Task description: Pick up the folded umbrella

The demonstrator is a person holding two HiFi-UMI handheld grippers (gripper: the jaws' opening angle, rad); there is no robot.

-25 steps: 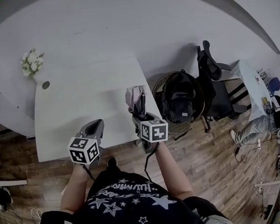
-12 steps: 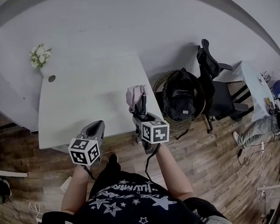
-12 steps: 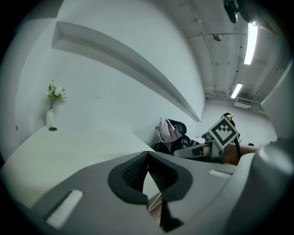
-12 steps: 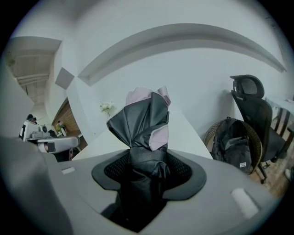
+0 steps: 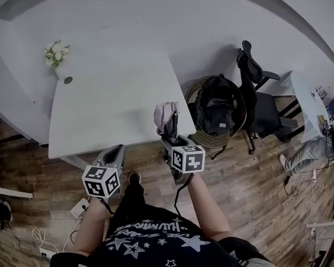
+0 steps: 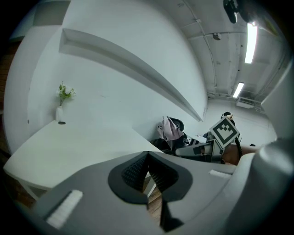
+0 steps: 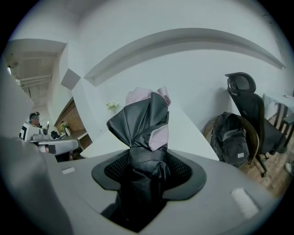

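Observation:
The folded umbrella (image 5: 166,118), black with pink lining, stands out of my right gripper (image 5: 171,136), whose jaws are shut on its lower part. In the right gripper view the umbrella (image 7: 144,120) fills the gap between the pads of the right gripper (image 7: 147,170), its crumpled top pointing forward. My left gripper (image 5: 113,156) hangs to the left, past the front edge of the white table (image 5: 109,105) and over the wooden floor. In the left gripper view the left gripper (image 6: 147,170) has its pads together and nothing between them; the umbrella (image 6: 170,128) shows at the right.
A small vase of white flowers (image 5: 57,54) stands at the table's far left corner. Right of the table a black backpack (image 5: 217,110) sits in a wicker basket, beside an office chair (image 5: 259,96). A power strip (image 5: 79,207) and cables lie on the floor at left.
Both grippers and the umbrella have drawn back from the table: they were over its front edge and now hang over the floor. The grip on the umbrella is unchanged.

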